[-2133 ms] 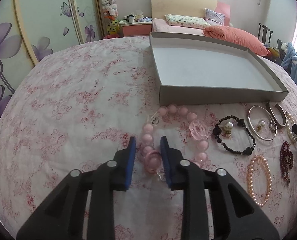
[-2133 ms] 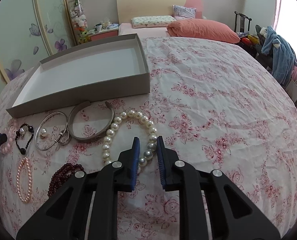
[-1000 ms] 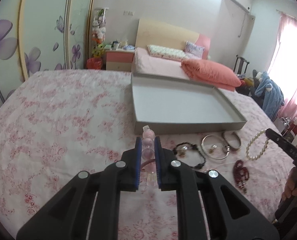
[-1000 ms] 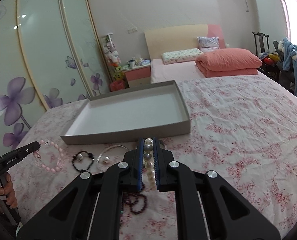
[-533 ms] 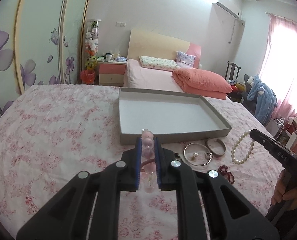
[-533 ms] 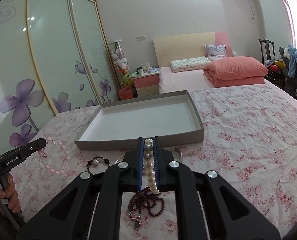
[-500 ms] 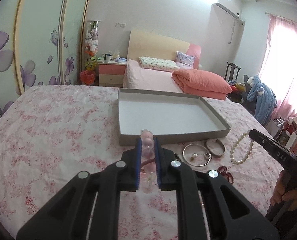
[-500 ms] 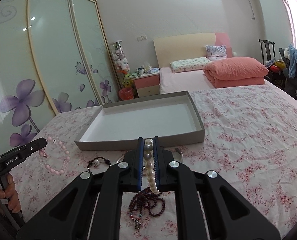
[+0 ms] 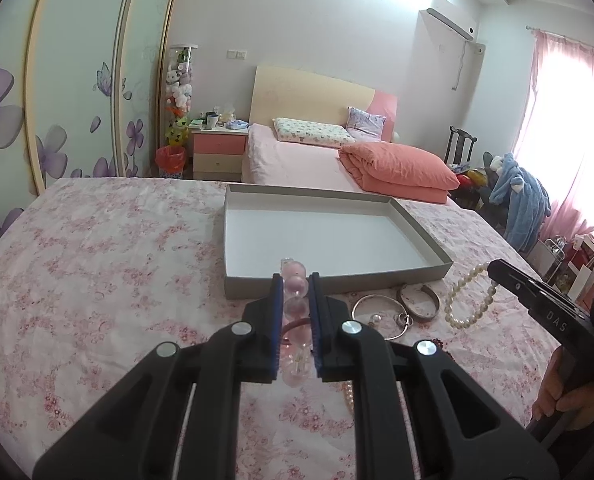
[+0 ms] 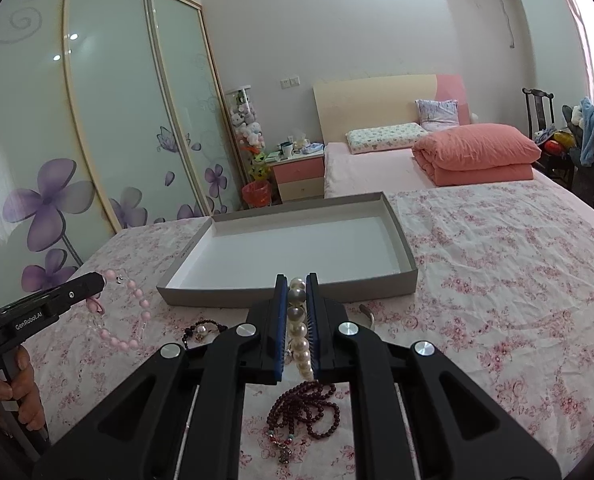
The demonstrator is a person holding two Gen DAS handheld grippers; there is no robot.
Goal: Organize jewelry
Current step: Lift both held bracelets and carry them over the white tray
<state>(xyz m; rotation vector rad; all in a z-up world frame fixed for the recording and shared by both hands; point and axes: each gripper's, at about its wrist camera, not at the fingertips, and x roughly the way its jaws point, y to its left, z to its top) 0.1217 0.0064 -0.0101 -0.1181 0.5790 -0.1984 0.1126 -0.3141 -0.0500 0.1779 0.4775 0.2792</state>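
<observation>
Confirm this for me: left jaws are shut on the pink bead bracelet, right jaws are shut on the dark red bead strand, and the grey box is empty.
One thing is off. The right gripper is shut on the white pearl bracelet, as the right wrist view shows; the dark red bead strand lies on the bedspread. The left gripper does hold the pink bead bracelet, and the grey box is empty.

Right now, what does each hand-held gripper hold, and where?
Left hand-held gripper: pink bead bracelet, pinched on its beads. Right hand-held gripper: white pearl bracelet, likewise.
</observation>
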